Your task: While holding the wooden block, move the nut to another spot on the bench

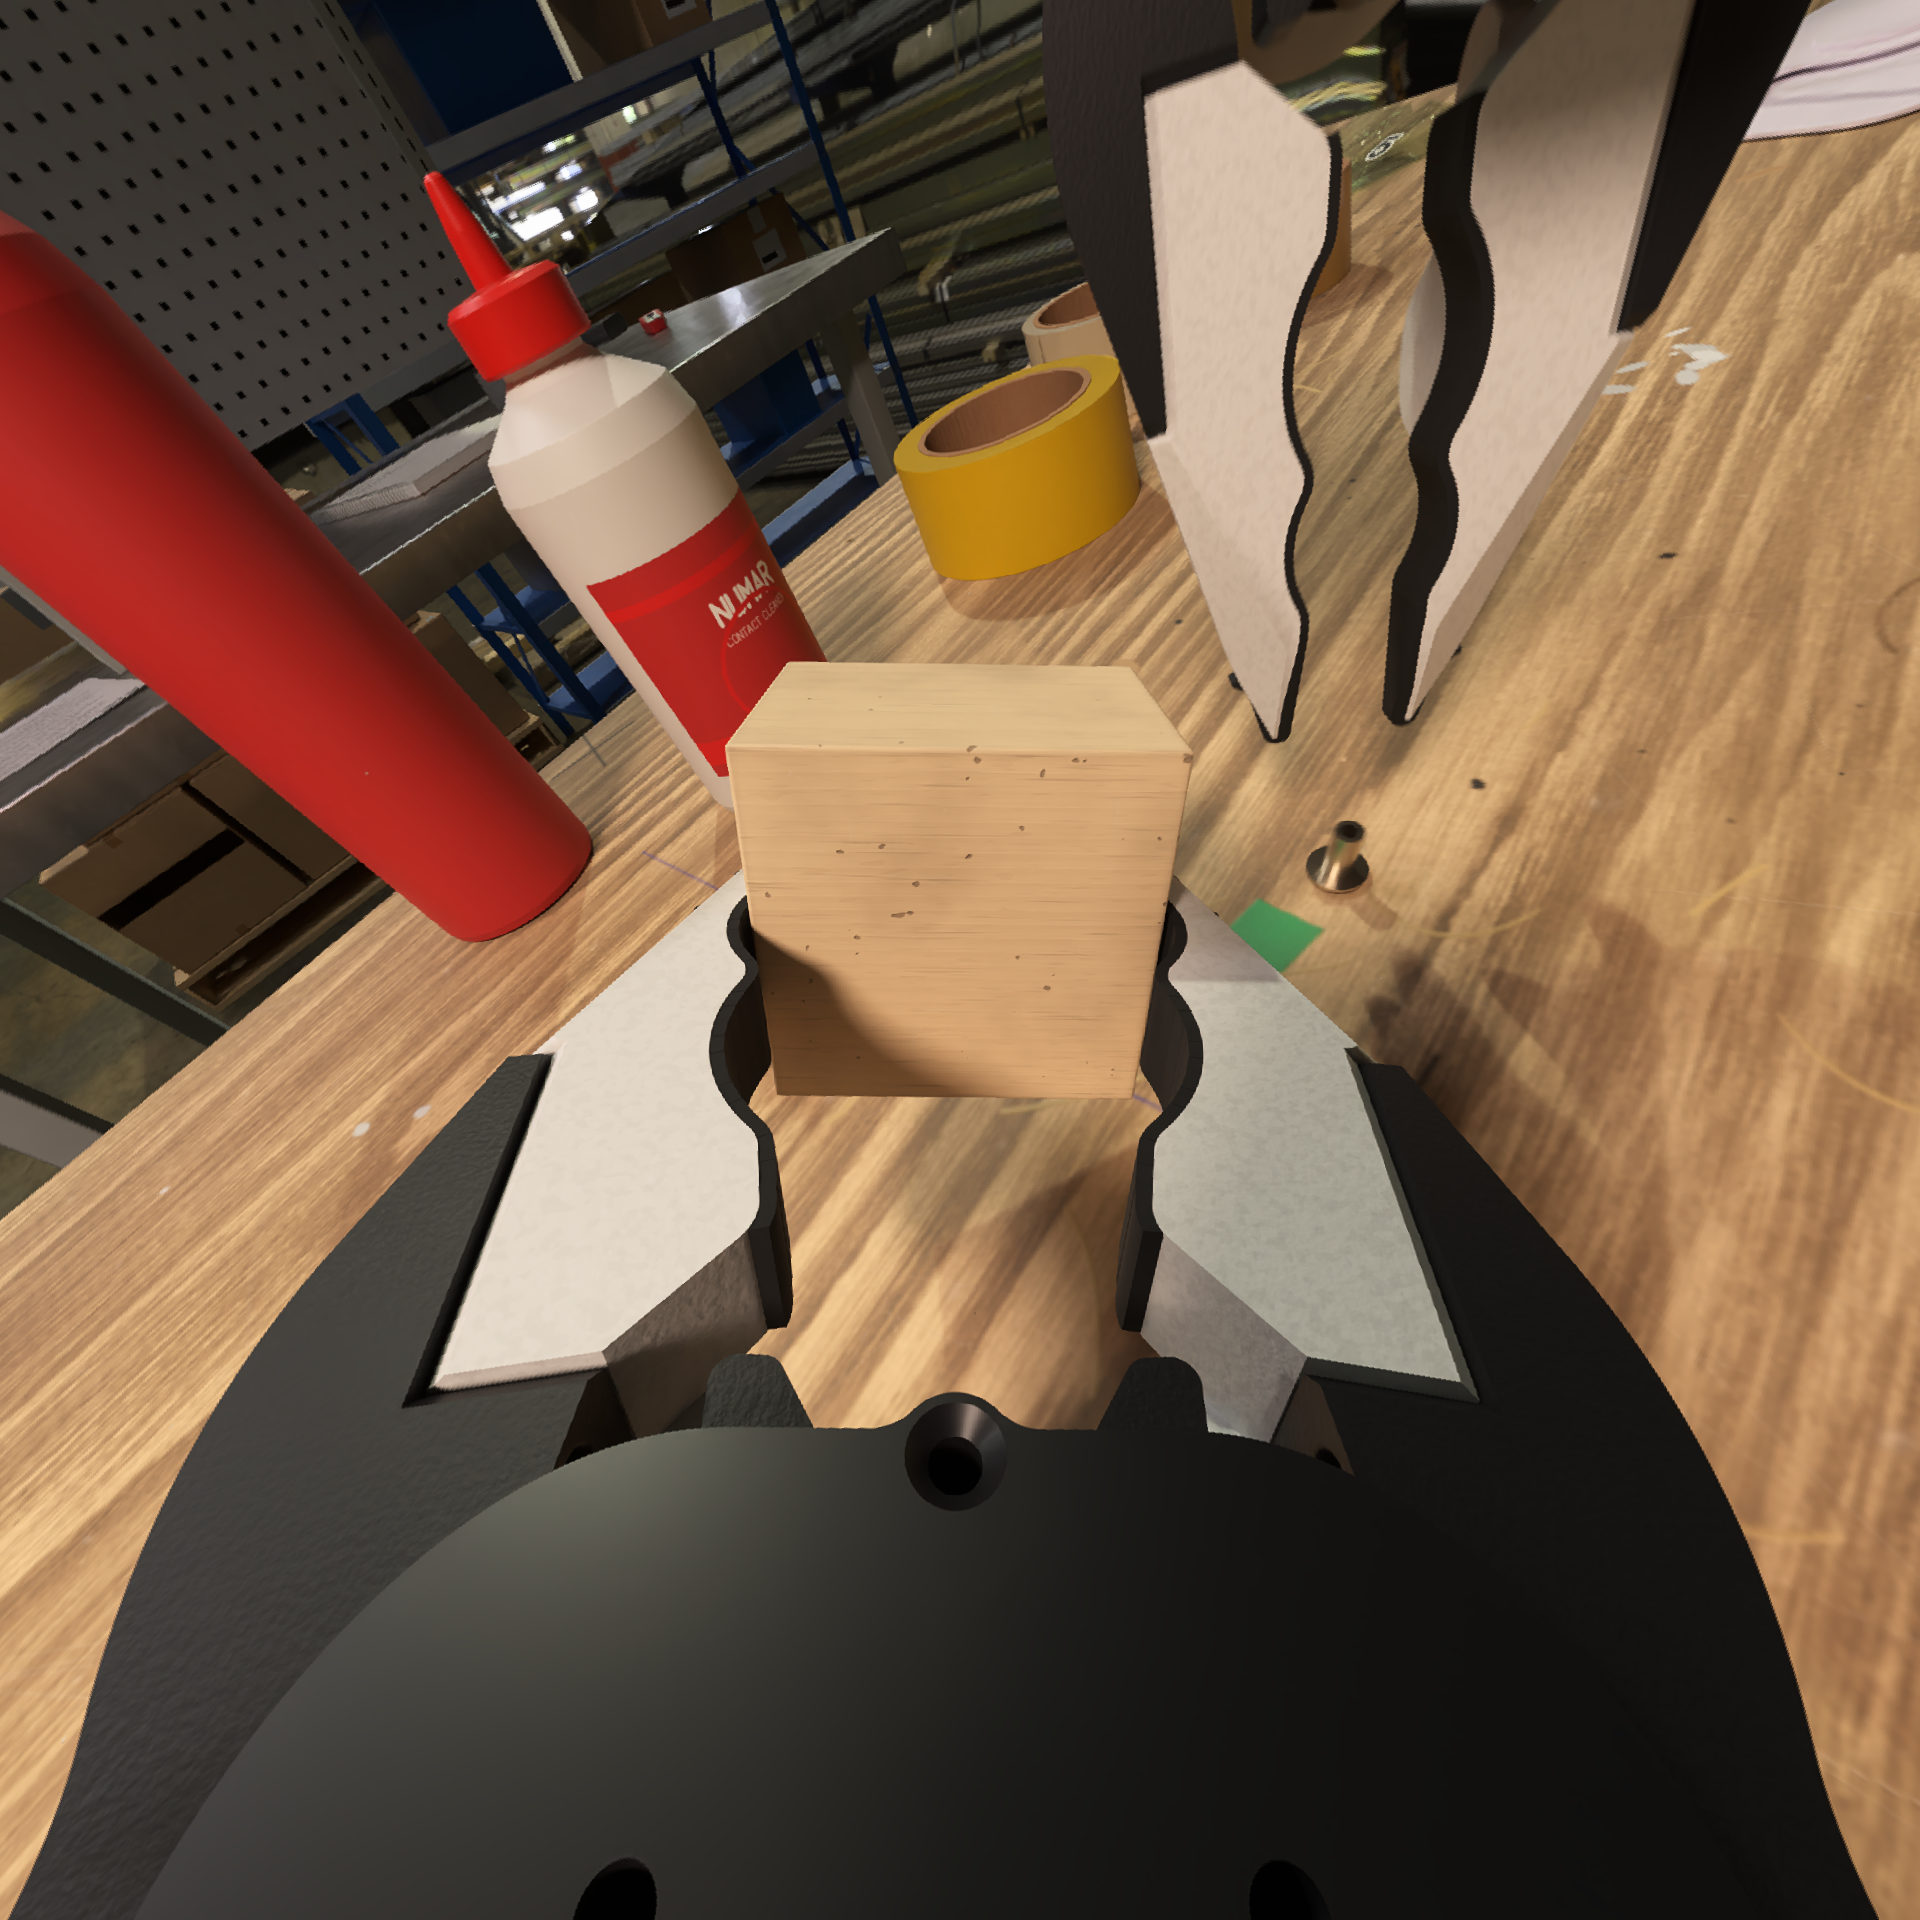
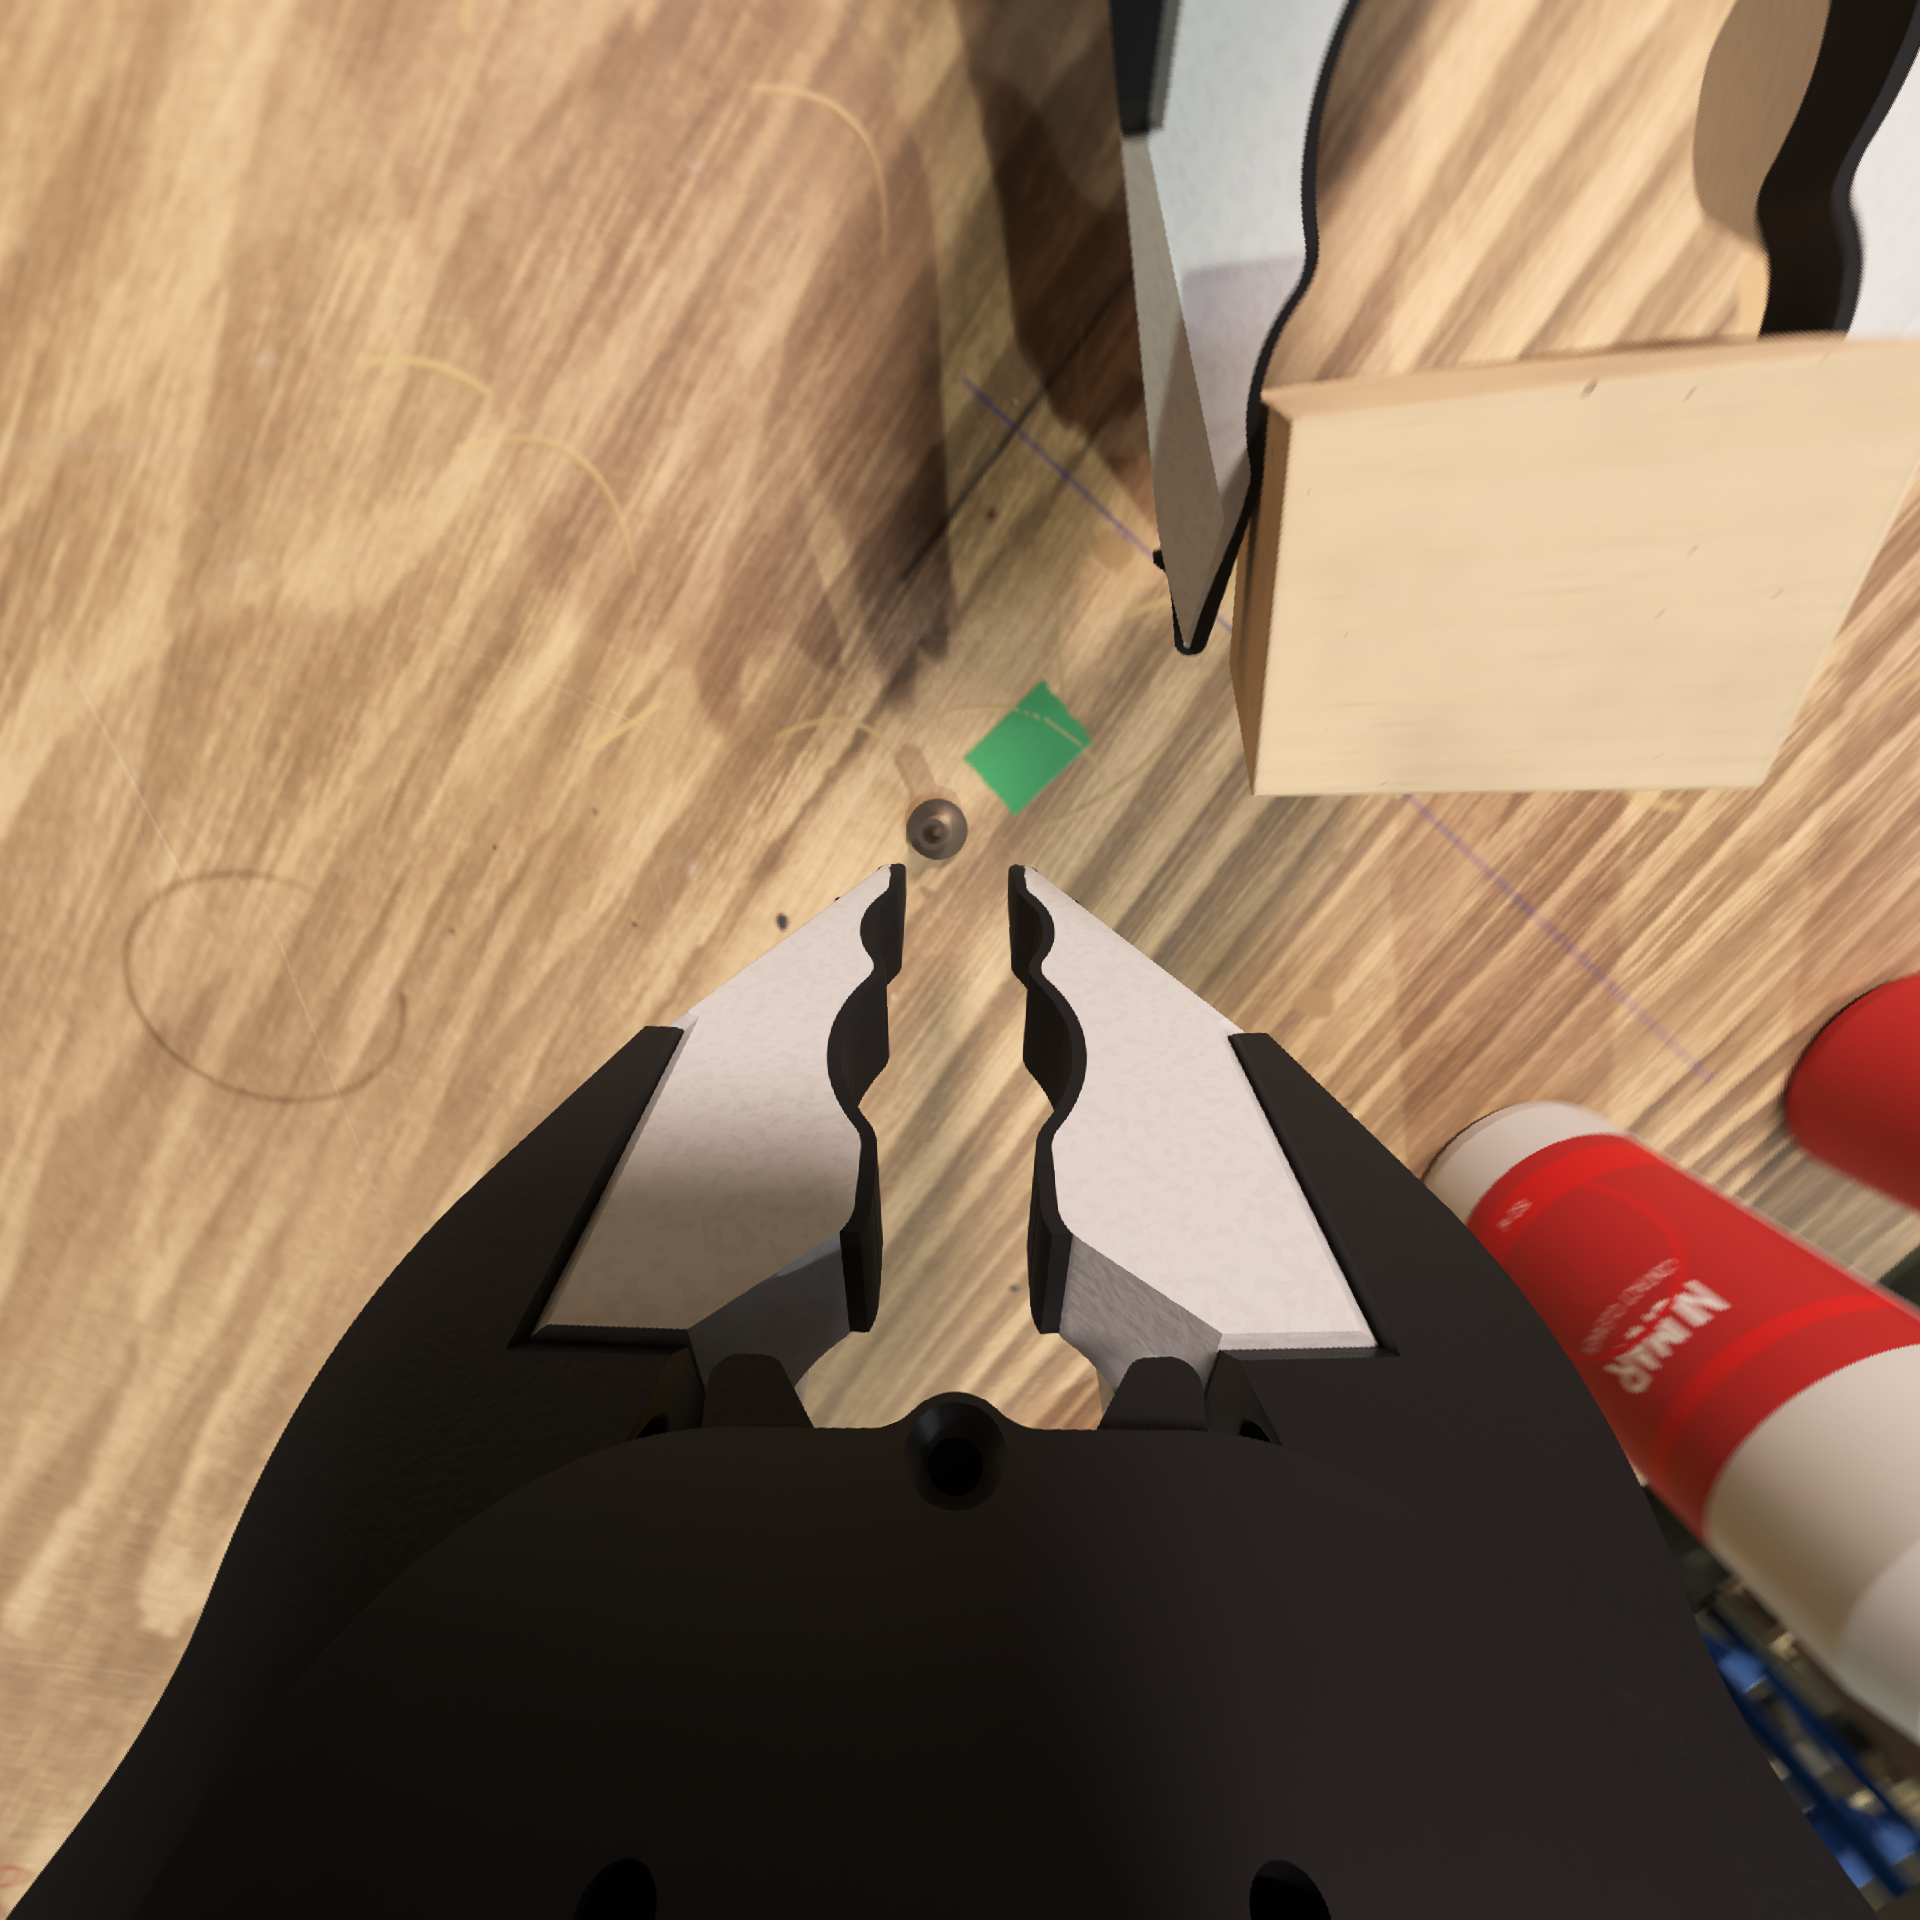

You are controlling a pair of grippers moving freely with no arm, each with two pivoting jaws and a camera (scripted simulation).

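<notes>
My left gripper (image 1: 958, 914) is shut on the pale wooden block (image 1: 956, 883), one finger on each side face. The block also shows in the right wrist view (image 2: 1538, 582), with a left finger (image 2: 1195, 416) beside it. The nut (image 1: 1340, 857), a small metal flanged piece, stands on the wooden bench (image 1: 1558, 1143) right of the block, next to a green patch (image 1: 1278, 930). My right gripper (image 2: 956, 883) points down over the bench, its jaws a little apart and empty. The nut (image 2: 936, 828) lies just beyond its fingertips. That gripper (image 1: 1335, 717) hangs above the nut in the left wrist view.
A tall red cylinder (image 1: 260, 582), a white bottle with a red cap (image 1: 623, 499) and a yellow tape roll (image 1: 1018, 468) stand left of and behind the block. The bench edge runs along the left. A green patch (image 2: 1027, 746) marks the bench.
</notes>
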